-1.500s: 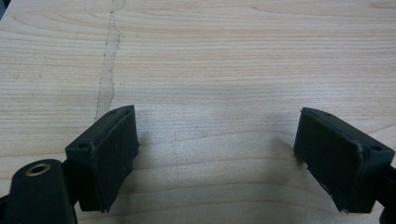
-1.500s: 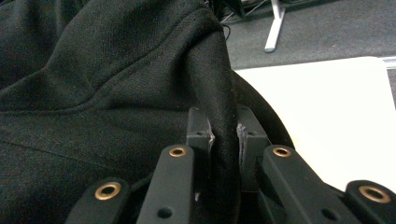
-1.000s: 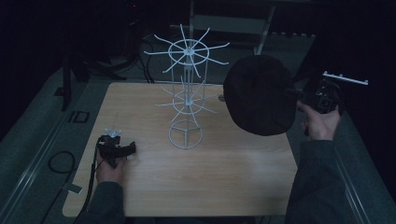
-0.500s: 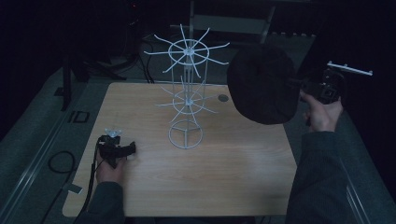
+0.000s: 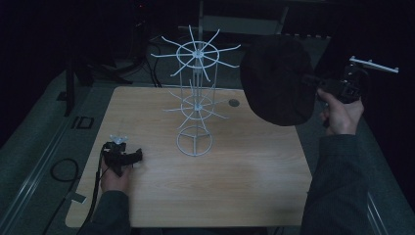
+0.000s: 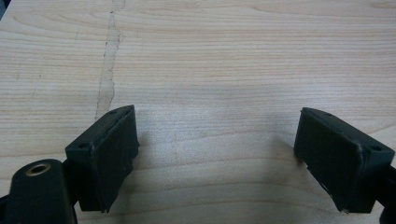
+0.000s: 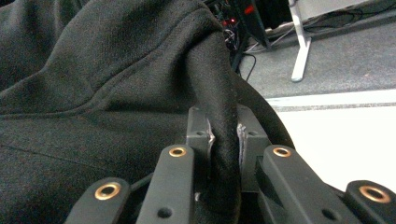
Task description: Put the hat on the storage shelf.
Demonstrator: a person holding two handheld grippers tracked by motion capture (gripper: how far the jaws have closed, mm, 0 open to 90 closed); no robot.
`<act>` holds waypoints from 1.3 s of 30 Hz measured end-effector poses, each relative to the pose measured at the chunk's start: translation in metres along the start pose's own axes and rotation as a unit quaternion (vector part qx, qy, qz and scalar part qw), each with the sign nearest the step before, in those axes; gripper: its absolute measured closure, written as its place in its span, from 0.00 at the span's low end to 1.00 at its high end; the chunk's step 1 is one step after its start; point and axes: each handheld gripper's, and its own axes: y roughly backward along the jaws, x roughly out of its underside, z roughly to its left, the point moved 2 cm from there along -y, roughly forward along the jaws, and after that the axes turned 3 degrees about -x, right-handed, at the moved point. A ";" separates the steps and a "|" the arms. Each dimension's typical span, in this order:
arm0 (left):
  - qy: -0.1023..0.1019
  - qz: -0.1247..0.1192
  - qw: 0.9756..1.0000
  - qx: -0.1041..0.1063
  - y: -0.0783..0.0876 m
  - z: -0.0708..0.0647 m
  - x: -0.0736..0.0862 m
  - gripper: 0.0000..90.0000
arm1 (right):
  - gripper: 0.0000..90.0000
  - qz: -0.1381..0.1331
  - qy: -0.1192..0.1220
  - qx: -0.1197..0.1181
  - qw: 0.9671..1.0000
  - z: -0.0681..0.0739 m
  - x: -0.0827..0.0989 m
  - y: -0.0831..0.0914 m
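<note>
Black fabric cap (image 5: pixel 278 81) hanging in the air at upper right of the frame, its edge pinched, right of the white wire rack (image 5: pixel 195 100).

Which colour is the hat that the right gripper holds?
Black hat, clearest in the right gripper view.

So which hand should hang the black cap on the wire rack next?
Right: its tongs already pinch the black cap beside the wire rack. The left tongs rest open on the table.

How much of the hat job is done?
Picked up already: the right hand-held gripper is pinched on the black hat, held in the air beside the wire rack. Left to do: hang it on an arm. The left hand-held gripper rests open on the table.
</note>
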 end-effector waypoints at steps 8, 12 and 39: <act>0.000 0.000 1.000 0.000 0.000 0.000 0.000 0.16 | 0.88 -0.004 0.005 -0.015 1.000 0.012 -0.005 -0.001; 0.000 0.000 1.000 0.000 0.000 0.000 0.000 0.16 | 0.88 -0.006 0.010 -0.020 1.000 0.019 -0.005 -0.004; -0.002 0.000 1.000 0.001 0.000 -0.001 -0.001 0.16 | 0.88 -0.005 -0.006 -0.033 0.999 0.035 0.023 -0.044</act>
